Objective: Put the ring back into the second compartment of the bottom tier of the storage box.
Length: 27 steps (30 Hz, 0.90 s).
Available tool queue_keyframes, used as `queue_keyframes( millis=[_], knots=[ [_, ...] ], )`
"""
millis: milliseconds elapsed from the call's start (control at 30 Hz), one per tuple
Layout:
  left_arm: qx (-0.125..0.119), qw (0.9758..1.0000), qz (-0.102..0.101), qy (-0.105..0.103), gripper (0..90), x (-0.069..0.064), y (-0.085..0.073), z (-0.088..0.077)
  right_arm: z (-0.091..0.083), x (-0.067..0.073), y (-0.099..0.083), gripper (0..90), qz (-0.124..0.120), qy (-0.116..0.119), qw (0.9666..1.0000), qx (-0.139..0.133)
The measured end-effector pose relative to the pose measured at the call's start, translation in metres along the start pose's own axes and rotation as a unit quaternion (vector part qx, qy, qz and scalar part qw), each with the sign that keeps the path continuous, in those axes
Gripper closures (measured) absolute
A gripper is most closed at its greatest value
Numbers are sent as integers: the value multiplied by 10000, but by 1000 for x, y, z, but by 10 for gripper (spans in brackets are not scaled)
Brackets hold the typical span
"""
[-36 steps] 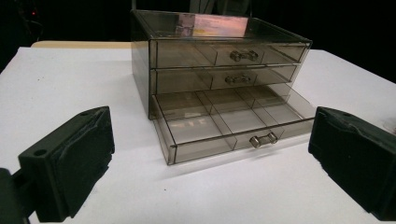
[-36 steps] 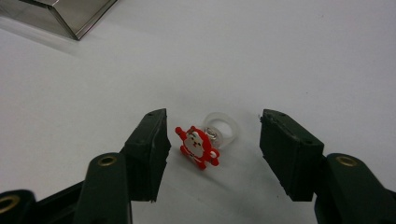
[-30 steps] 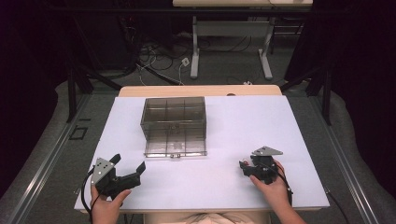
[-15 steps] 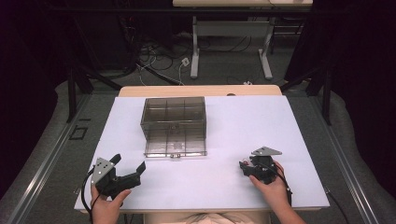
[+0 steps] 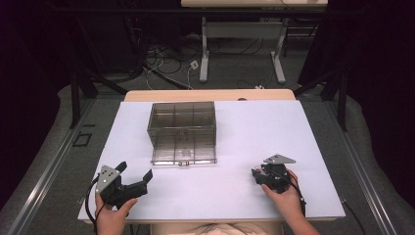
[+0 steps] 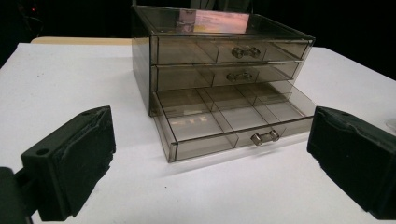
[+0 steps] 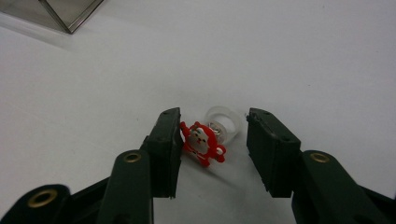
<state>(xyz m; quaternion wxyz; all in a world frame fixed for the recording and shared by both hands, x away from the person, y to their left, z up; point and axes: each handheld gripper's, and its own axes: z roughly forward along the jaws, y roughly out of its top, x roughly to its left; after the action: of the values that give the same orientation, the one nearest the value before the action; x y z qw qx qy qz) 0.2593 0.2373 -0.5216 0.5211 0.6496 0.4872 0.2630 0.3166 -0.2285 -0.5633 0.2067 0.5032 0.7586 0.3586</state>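
A red charm [image 7: 202, 144] with a clear ring is lying on the desk [image 5: 235, 127], well to the right of the drawer box [image 5: 182, 131], whose bottom drawer [image 6: 224, 128] is pulled out, probably to receive it. The right gripper [image 7: 212, 140] is being held low over the charm, its jaws having just been closing around it, one side touching, not yet clamped. The left gripper [image 5: 133, 177] is being rested left of the box, jaws apart, empty.
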Motion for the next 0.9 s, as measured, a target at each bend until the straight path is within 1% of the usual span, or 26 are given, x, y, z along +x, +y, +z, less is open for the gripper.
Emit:
queue_keyframes(
  millis=[33,67,100,233,300,400,467,500,600,700,900],
  knots=[
    [5,10000,-1,-8,12,0,0,0,0,1,0,576,-28,-11,10000,-14],
    [5,10000,-1,-8,12,0,0,0,0,1,0,576,-28,-11,10000,-14],
    [6,10000,-4,-12,12,0,0,0,0,2,0,597,-9,-2,10000,-6],
    [14,10000,-22,-10,12,1,0,0,0,2,-1,615,-61,-36,10000,-15],
    [19,10000,-22,-8,12,1,0,0,0,2,0,627,27,-11,10000,-4],
    [14,10000,-14,-5,12,1,0,0,-1,1,0,641,2,-29,10000,-1],
    [12,10000,-17,-9,13,1,0,0,-1,1,0,652,32,-31,10000,5],
    [23,10000,-23,-1,13,1,0,0,-1,1,0,677,31,-26,10000,10],
    [28,10000,-28,-9,13,1,0,1,-1,2,0,684,56,-1,10000,13],
    [27,10000,-20,-7,14,1,0,1,-1,1,0,687,3,-32,10000,0],
    [31,10000,-16,-8,14,1,0,1,-1,2,0,690,17,-26,10000,4]
  ],
)
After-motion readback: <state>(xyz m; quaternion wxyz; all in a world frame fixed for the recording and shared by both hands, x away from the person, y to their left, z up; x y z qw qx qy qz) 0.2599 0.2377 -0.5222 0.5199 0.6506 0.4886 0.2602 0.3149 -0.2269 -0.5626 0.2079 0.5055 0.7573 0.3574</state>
